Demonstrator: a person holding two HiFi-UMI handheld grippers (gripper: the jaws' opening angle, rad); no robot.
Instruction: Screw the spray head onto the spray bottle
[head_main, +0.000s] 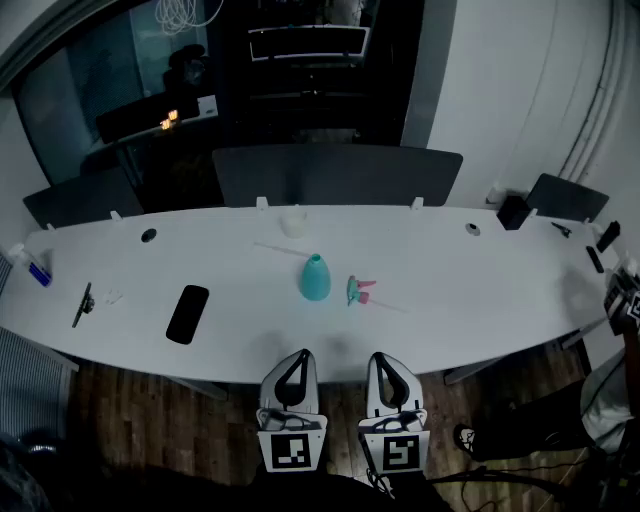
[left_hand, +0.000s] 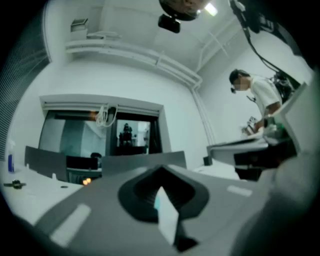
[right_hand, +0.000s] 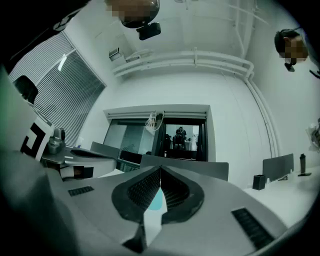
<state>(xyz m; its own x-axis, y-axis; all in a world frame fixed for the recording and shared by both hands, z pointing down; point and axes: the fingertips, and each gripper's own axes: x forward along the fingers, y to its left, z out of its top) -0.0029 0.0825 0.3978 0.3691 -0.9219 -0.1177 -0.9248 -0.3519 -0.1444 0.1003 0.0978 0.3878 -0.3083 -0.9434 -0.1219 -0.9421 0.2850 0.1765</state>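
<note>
Left tool (head_main: 298, 356) and right tool (head_main: 384, 358) were both closed and empty, bottom centre, at the white curved counter (head_main: 480, 290) edge. Teal plastic spray bottle (head_main: 315, 277) stood upright mid-frame, with the pink-and-teal spray head (head_main: 359, 291) lying just right of it.

I see a black phone (head_main: 187, 314) near the table's (head_main: 480, 300) front edge. A white cup (head_main: 292, 222) and a black box (head_main: 512, 212) stand along its back edge.

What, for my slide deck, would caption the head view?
Left tongs and right tongs, shut, face a table with a teal bottle and its pink spray head beside it.
</note>
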